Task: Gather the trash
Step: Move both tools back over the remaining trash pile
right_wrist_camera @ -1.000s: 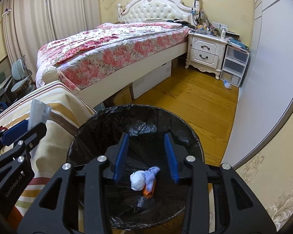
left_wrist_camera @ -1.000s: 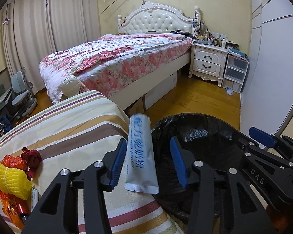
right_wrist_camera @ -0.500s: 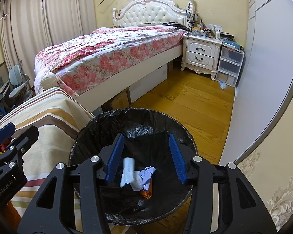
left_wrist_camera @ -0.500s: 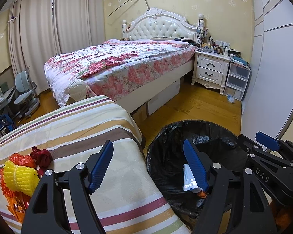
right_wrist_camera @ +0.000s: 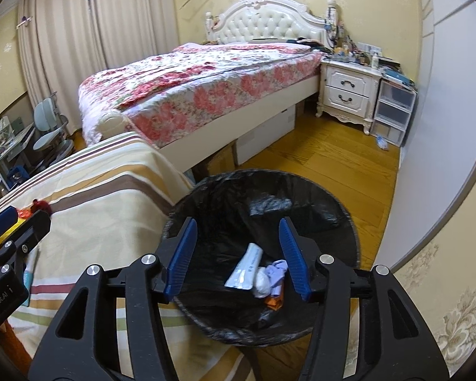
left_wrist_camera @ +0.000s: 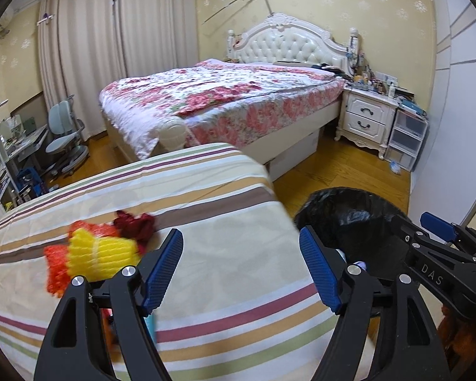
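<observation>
A striped cloth (left_wrist_camera: 206,209) in cream, tan, brown and maroon bands covers the near surface. On it, toward nine o'clock, lies a yellow mesh bundle (left_wrist_camera: 101,250), touching an orange-red net (left_wrist_camera: 55,270) on its far-left side and a dark red crumpled piece (left_wrist_camera: 135,222) at its upper right. The wooden floor (right_wrist_camera: 327,158) beyond the cloth's edge carries a black-lined trash bin (right_wrist_camera: 342,219) at about three o'clock, and farther off a flower-quilted bed (left_wrist_camera: 238,101) and a white nightstand (left_wrist_camera: 365,120).
</observation>
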Demonstrator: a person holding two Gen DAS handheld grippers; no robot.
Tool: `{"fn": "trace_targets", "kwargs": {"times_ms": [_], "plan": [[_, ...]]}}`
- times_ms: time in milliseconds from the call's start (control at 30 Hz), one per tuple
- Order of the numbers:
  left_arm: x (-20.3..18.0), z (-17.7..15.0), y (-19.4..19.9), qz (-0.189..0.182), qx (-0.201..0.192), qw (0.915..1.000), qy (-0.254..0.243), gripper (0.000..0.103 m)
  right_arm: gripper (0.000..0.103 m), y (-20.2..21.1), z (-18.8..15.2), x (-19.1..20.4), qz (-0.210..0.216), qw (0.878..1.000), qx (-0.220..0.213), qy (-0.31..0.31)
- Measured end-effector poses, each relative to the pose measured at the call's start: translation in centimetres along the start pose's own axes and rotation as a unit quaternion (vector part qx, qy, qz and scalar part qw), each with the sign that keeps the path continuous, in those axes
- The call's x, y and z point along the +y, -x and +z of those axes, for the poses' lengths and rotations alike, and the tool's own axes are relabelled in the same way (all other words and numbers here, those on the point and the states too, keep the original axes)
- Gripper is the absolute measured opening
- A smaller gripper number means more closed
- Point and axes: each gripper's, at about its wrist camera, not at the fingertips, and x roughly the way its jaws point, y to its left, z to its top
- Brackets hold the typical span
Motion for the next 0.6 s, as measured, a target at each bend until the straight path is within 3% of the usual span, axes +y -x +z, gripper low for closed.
{"fn": "trace_targets", "kwargs": {"times_ms": [300, 600], "plan": [[8.0, -1.9, 1.9, 0.064, 0.01, 0.9966, 0.051, 0.074, 0.056, 0.6, -0.7, 7.1, 0.051, 0.997, 0.004, 0.057], [16.2, -4.2, 3.6, 0.125, 0.021, 0.9857, 0.111, 0.074, 0.057, 1.1, -0.6, 14.4, 0.099, 0.989, 0.004, 0.113]]}}
